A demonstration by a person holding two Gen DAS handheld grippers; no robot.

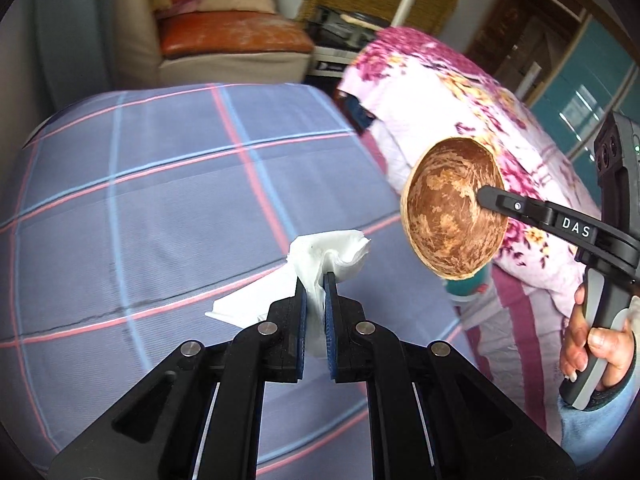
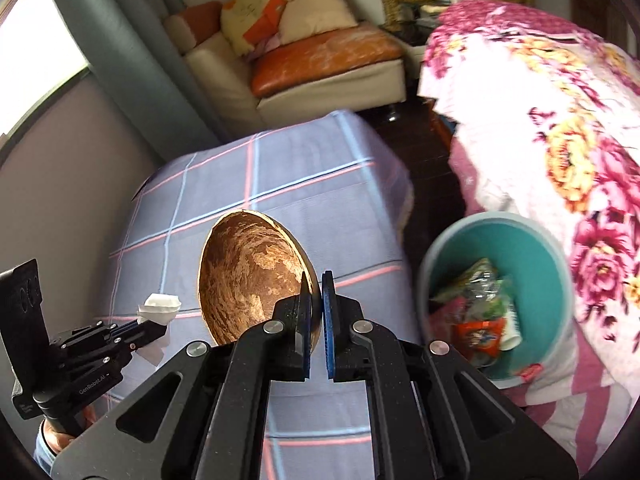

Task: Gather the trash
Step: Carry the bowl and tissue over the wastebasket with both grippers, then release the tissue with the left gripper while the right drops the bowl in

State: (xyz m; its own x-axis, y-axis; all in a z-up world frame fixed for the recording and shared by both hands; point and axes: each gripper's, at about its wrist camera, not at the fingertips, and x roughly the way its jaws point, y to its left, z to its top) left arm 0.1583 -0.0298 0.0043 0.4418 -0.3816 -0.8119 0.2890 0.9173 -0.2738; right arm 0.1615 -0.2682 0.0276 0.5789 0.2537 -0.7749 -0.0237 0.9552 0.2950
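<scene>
Plaid bedsheet fills the background. Left gripper pinches a crumpled white tissue above it; right gripper clamps a coconut shell by its rim, hollow tilted sideways, near the teal bin (already holding wrappers), probably for dropping.

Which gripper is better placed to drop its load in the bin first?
Right, probably. The right gripper, pinching the coconut shell, sits beside the teal bin; the left gripper with the tissue is on the far side.
</scene>
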